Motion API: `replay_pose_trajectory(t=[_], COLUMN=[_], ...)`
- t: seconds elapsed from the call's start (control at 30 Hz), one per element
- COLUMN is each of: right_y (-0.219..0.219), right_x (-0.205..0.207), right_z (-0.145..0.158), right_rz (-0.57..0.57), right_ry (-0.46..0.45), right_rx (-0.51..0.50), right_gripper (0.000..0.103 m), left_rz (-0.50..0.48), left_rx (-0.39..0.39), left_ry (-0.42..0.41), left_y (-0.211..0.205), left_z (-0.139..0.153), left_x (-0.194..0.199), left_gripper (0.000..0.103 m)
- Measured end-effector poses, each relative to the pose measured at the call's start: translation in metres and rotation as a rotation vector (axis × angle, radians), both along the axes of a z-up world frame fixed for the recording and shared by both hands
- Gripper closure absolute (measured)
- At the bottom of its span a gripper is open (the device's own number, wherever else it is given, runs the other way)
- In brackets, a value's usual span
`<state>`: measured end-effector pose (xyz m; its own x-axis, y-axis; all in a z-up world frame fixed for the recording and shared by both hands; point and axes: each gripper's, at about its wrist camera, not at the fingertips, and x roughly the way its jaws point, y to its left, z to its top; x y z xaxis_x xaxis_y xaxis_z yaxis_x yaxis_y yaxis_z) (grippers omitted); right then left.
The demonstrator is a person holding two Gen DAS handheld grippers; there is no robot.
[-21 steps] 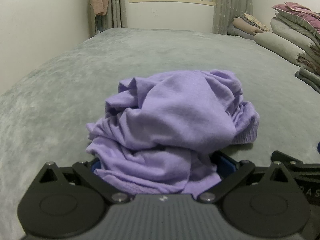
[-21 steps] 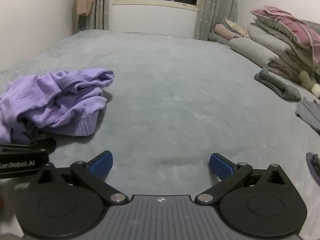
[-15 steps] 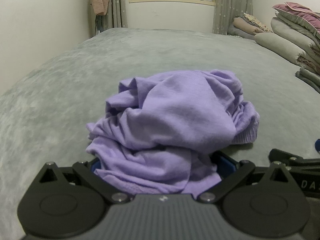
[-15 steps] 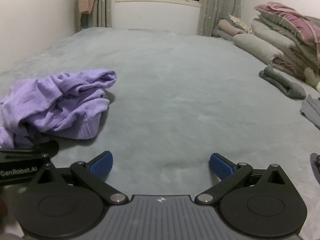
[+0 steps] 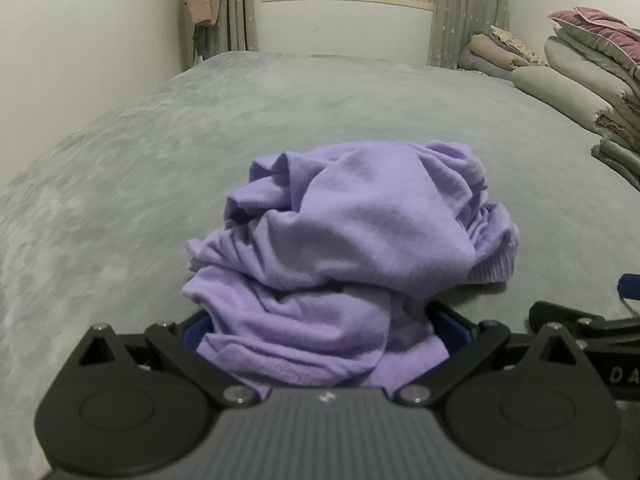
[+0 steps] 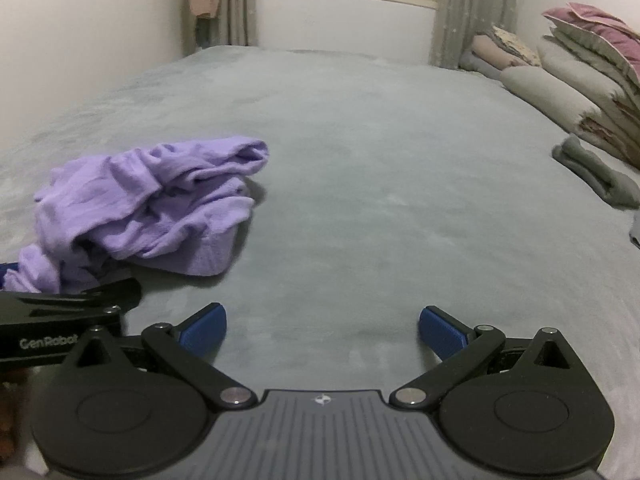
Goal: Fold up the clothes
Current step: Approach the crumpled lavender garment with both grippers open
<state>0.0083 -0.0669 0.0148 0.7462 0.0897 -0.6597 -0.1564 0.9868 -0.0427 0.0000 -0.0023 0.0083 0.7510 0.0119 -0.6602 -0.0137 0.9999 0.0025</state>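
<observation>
Two grippers over one bed: both tilted downward
Bed (image 6: 360, 152): grey plush cover; fills both views
Bedding stack (image 5: 592, 76): folded quilts and pillows piled along right edge
Purple garment (image 5: 352, 248): crumpled heap on cover; near edge bunched between left gripper's fingers
Left gripper (image 5: 320, 326): jaws spread wide; pads partly hidden; no squeeze visible
Right gripper (image 6: 322, 326): jaws spread wide over bare cover; garment well to its left

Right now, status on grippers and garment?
Left gripper open, straddling crumpled purple garment. Right gripper open over bare bedspread. Nothing in the way.
</observation>
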Motion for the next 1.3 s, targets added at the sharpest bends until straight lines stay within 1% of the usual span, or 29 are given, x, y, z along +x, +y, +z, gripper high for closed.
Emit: replay_pose_trajectory(t=[0.17, 0.27, 0.37, 0.5, 0.57, 0.63, 0.73, 0.87, 1.03, 1.2, 1.3], right_y=[0.005, 0.008, 0.013, 0.018, 0.019, 0.020, 0.021, 0.025, 0.019, 0.020, 0.025], right_x=[-0.006, -0.010, -0.013, -0.011, -0.011, -0.011, -0.018, -0.030, -0.043, -0.044, -0.043], right_z=[0.005, 0.009, 0.012, 0.012, 0.012, 0.013, 0.020, 0.033, 0.047, 0.043, 0.039], right_rz=[0.044, 0.098, 0.134, 0.159, 0.165, 0.166, 0.176, 0.205, 0.190, 0.148, 0.164], right_ry=[-0.030, -0.059, -0.083, -0.069, -0.058, -0.047, -0.054, -0.078, -0.082, -0.059, -0.041], right_rx=[-0.001, -0.003, -0.010, 0.010, 0.018, 0.022, 0.041, 0.051, 0.125, 0.129, 0.130], right_gripper=[0.000, 0.000, 0.000, 0.000, 0.000, 0.000, 0.000, 0.000, 0.000, 0.000, 0.000], left_rz=[0.004, 0.010, 0.019, 0.030, 0.058, 0.070, 0.081, 0.084, 0.085, 0.120, 0.127], left_rx=[0.006, 0.010, -0.007, 0.000, 0.008, 0.002, -0.009, 0.000, 0.033, 0.073, 0.084], left_ry=[0.000, 0.008, 0.026, 0.038, 0.042, 0.052, 0.064, 0.045, 0.004, -0.028, -0.030], left_y=[0.002, 0.003, 0.009, 0.011, 0.011, 0.012, 0.020, 0.023, 0.031, 0.041, 0.040], left_z=[0.000, 0.002, 0.006, 0.010, 0.011, 0.013, 0.019, 0.035, 0.052, 0.056, 0.057], left_x=[-0.001, -0.002, -0.003, -0.004, -0.005, -0.006, -0.010, -0.025, -0.051, -0.061, -0.062], left_gripper=[0.000, 0.000, 0.000, 0.000, 0.000, 0.000, 0.000, 0.000, 0.000, 0.000, 0.000])
